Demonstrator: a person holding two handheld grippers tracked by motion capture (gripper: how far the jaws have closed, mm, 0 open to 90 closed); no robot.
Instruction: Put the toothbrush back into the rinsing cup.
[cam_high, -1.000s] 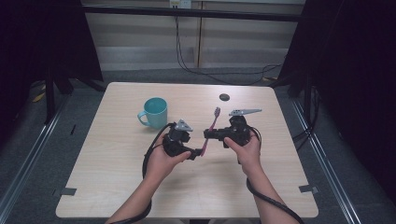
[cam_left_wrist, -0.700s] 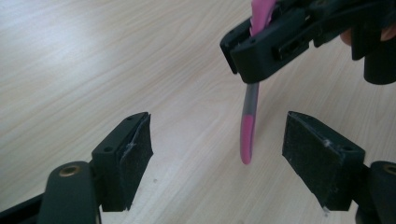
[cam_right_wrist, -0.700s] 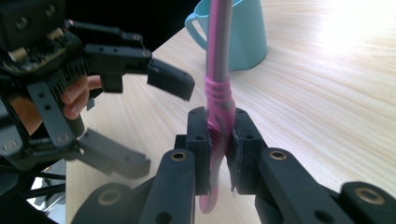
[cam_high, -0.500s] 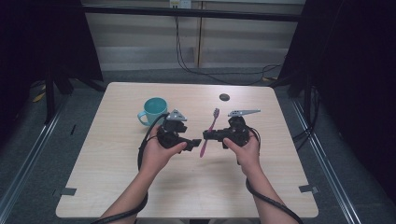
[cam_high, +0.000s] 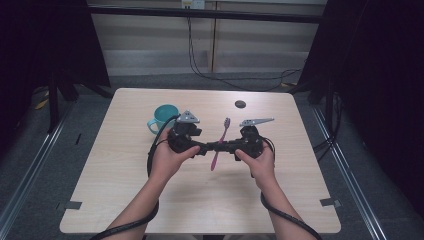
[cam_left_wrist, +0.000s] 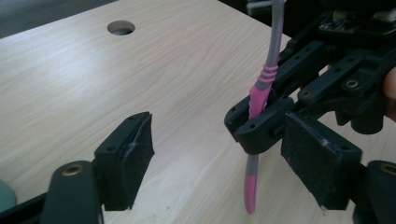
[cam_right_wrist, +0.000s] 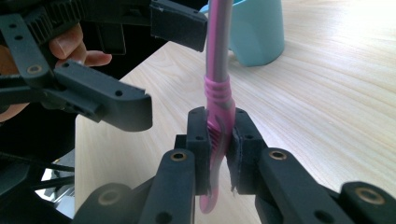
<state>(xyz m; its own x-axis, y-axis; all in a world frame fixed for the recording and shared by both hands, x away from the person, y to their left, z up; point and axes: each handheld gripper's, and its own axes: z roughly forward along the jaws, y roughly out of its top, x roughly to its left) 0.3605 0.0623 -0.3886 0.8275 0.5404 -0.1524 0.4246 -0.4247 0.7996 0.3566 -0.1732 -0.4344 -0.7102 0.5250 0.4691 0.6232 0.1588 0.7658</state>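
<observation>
A pink and grey toothbrush (cam_high: 224, 131) stands almost upright over the table, head up. My right gripper (cam_right_wrist: 218, 126) is shut on its pink grip (cam_left_wrist: 258, 100). My left gripper (cam_left_wrist: 222, 140) faces it with its jaws open. The right gripper's tips and the toothbrush sit between them, nearer the right-hand pad (cam_left_wrist: 317, 163). No left pad touches the brush; those jaws have just closed a little. In the high view the left gripper (cam_high: 202, 147) and right gripper (cam_high: 223, 145) meet nose to nose at the table's middle.
A teal cup (cam_high: 162, 116) stands on the wooden table (cam_high: 300, 190) just behind the left hand and appears behind the brush as a teal cup (cam_right_wrist: 257, 32). A round cable hole (cam_high: 240, 104) lies near the far edge. Dark curtains flank the table.
The left hand and its gripper have risen a little and shifted toward the far side. The right gripper and the toothbrush have stayed put.
</observation>
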